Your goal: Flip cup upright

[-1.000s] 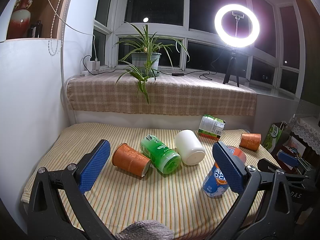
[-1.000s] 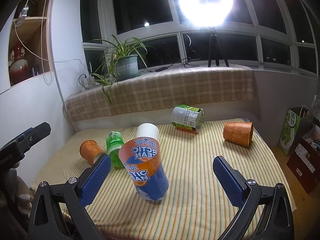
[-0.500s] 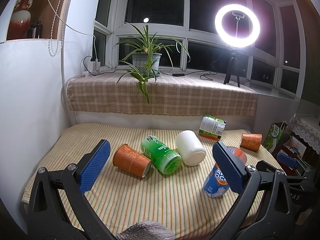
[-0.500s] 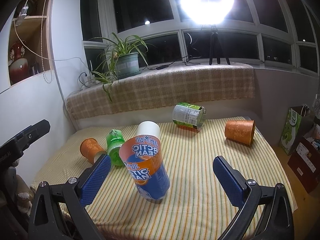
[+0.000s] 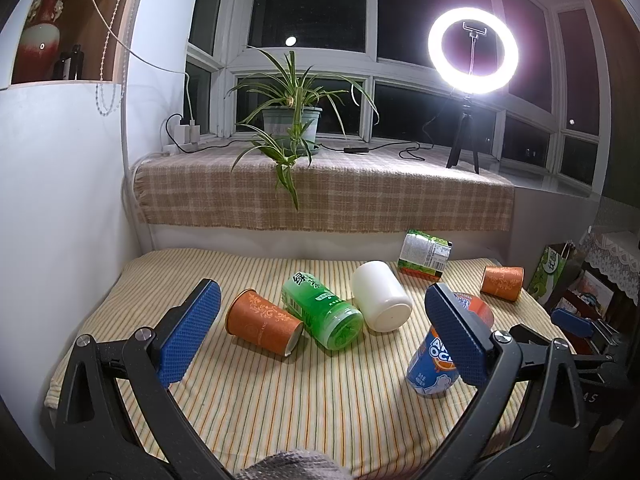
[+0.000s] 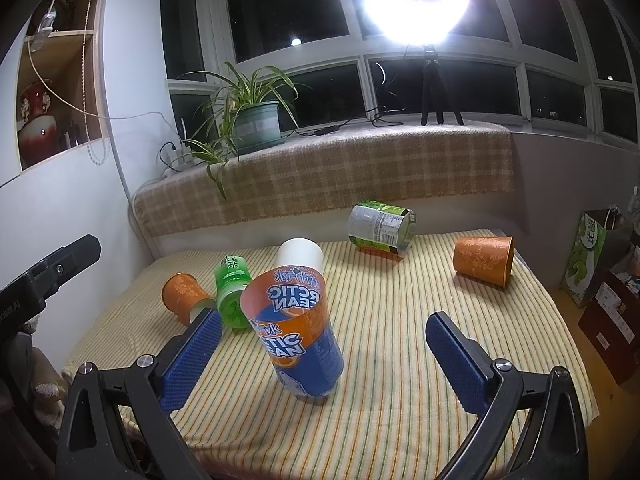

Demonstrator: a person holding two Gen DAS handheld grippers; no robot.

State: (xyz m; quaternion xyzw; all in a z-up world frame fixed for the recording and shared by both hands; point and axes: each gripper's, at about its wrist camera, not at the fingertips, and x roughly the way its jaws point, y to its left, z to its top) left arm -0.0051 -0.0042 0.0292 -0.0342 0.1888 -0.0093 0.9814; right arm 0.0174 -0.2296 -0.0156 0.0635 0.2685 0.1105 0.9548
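A blue-and-orange printed cup (image 6: 296,332) stands upright on the striped table, mouth up; it also shows in the left wrist view (image 5: 440,356), partly behind my right finger. My right gripper (image 6: 320,360) is open, its pads on either side of this cup without touching. My left gripper (image 5: 320,332) is open and empty, low over the table's front. Ahead of it lie on their sides an orange cup (image 5: 262,323), a green cup (image 5: 322,310) and a white cup (image 5: 382,296). Another orange cup (image 6: 484,260) and a green-labelled cup (image 6: 380,226) lie tipped farther back.
The striped table (image 6: 400,360) ends at a wall on the left and a checked-cloth ledge (image 5: 320,196) behind, with a potted plant (image 5: 290,128) and a ring light (image 5: 472,52). Bags and boxes (image 6: 600,276) stand off the right edge.
Both views have shifted only slightly. The blue-and-orange cup stays upright between the right pads. Both grippers remain open.
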